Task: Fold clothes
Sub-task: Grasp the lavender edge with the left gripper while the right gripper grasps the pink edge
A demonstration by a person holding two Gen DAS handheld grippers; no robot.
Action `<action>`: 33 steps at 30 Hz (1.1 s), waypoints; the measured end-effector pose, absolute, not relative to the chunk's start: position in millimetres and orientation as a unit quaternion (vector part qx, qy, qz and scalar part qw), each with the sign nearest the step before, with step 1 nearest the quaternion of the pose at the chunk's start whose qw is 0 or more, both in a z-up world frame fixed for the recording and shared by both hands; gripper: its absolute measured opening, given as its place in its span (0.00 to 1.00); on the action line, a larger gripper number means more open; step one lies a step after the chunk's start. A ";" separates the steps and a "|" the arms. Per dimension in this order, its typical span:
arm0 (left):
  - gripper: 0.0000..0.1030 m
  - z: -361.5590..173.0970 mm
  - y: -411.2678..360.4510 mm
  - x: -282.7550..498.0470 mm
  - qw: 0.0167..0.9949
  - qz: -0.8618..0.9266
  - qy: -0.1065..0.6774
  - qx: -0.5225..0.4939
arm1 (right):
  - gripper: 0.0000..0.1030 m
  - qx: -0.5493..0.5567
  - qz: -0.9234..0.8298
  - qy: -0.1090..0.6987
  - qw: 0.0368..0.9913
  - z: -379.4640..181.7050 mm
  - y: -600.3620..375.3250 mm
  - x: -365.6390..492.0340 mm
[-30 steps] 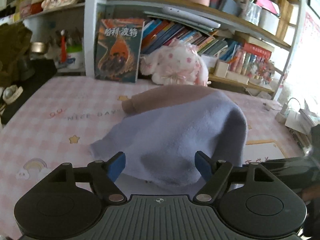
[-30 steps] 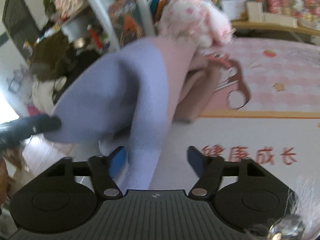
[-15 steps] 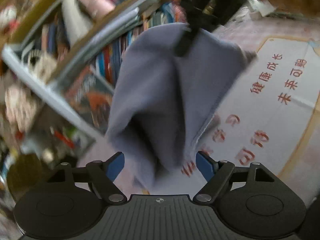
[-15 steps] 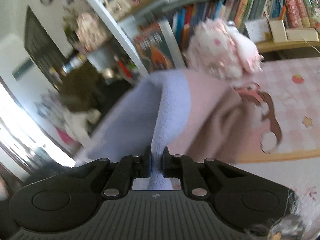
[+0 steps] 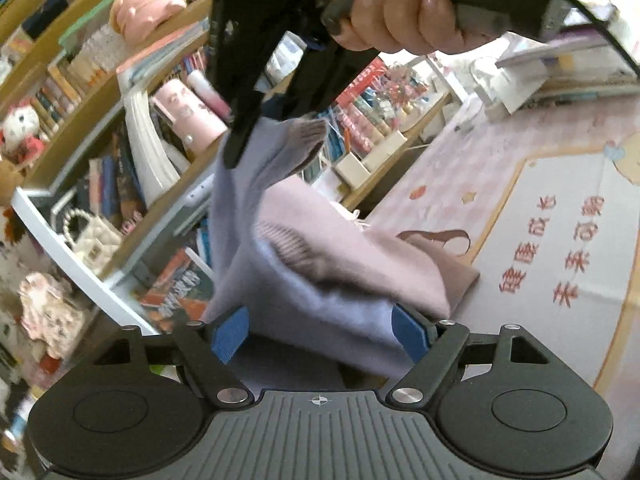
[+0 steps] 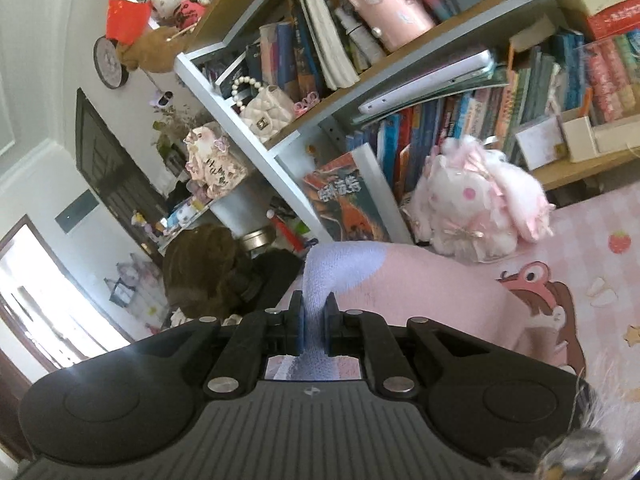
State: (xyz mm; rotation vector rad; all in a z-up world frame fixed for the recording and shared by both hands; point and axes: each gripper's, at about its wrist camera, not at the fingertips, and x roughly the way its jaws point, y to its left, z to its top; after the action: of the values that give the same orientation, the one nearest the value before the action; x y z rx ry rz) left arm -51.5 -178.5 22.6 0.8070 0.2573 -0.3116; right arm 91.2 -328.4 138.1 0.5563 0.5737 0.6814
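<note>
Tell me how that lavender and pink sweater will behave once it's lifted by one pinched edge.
The sweater looks floppy: it hangs from the right gripper in loose, sagging folds. It is probably light, since a thin pinch carries it. Its fuzzy knit should not slip easily, though the free end will likely swing near the open left gripper.

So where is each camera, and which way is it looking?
Left wrist: sits on the open left gripper, facing the hanging sweater, bookshelf and mat; the person's hand shows on the right gripper.
Right wrist: sits on the right gripper, shut on the sweater, facing the bookshelf and plush toy.
Shared: sweater, bookshelf.
</note>
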 end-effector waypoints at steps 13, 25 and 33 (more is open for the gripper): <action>0.08 49.7 -124.8 53.8 0.929 -0.231 0.275 0.088 | 0.45 0.115 0.244 0.280 0.921 107.8 -331.3 54.3; 0.08 96.9 -137.9 33.5 0.921 -0.289 0.257 0.032 | 0.11 -0.189 0.223 0.236 0.927 38.3 -256.8 25.7; 0.18 98.6 -134.0 37.7 0.923 -0.284 0.260 0.015 | 0.09 -0.167 0.253 0.221 0.927 73.9 -305.1 19.4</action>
State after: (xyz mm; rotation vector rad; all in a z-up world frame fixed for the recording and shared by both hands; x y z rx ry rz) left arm 37.7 -134.0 98.6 0.0308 0.5347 -0.5824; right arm 19.4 -305.1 73.9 -0.3419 0.4534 0.5181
